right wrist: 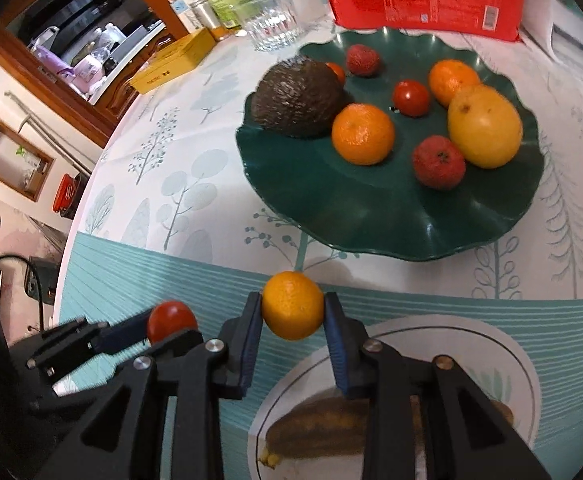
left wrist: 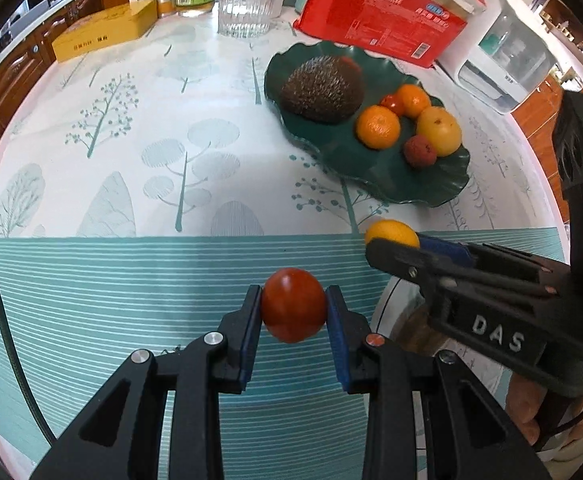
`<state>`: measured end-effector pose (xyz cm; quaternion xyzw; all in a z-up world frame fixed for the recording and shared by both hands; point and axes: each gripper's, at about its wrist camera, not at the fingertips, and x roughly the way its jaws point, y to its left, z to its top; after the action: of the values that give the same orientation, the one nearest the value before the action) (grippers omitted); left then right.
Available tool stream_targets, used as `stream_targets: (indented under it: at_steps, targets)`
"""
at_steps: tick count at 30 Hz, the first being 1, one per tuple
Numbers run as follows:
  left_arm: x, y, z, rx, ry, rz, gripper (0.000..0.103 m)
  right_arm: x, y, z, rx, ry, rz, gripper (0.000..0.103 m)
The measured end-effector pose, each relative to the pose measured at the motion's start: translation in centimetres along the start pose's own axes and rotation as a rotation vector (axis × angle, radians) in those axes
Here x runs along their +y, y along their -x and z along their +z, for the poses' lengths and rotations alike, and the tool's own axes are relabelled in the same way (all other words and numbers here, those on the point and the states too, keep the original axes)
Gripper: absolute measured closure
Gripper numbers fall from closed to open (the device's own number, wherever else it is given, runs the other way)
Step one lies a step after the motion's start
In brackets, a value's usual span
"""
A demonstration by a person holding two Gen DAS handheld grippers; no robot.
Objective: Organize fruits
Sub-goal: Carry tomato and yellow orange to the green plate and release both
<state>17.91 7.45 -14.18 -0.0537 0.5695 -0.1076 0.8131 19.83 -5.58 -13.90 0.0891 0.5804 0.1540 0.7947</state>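
Left wrist view: left claw clamped on a cherry tomato, held clear of the table; right claw clamped on a small orange, just above the white plate carrying a banana. Risk one: round, smooth fruit pinched at two small pad contacts, so likely to roll out under a tilt or jolt. Risk two: claws close side by side, so liable to collide on converging paths. Green dish at 1 o'clock, crowded at its far half by a pineapple-like fruit, oranges and lychees; bare room along its near rim. Table edge at 9 o'clock; open cloth toward 11 o'clock.
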Motion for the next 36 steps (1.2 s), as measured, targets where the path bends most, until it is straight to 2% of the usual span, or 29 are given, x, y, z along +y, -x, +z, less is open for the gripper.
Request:
stream_targets:
  at_steps: [7,12,17,20,25,31,36]
  targets:
    - [-1.5,3.1,0.7,-0.021,-0.050,-0.011,0.073,0.0,4.2,-0.8,-0.034,0.026,-0.013,0.073]
    - [-2.9,6.5,2.9,-0.063,-0.108,-0.027,0.073,0.3,9.0,0.0,-0.095,0.054,-0.042,0.073]
    - [-4.5,11.3,6.6,-0.143,-0.178,-0.031,0.073,0.5,14.9,2.7,-0.178,0.074,-0.071,0.073]
    - [-5.8,14.2,8.8,-0.217,-0.242,0.007,0.073,1.0,18.9,4.7,-0.253,0.095,-0.092,0.073]
    - [-8.0,17.9,12.5,-0.290,-0.302,0.006,0.073,1.4,24.0,8.4,-0.366,0.121,-0.145,0.073]
    - [-10.1,19.0,17.7,-0.337,-0.328,0.036,0.073,0.5,26.0,12.7,-0.421,0.128,-0.216,0.073]
    - [-10.5,15.3,21.0,-0.284,-0.313,0.053,0.073,-1.3,22.5,14.8,-0.375,0.123,-0.254,0.072]
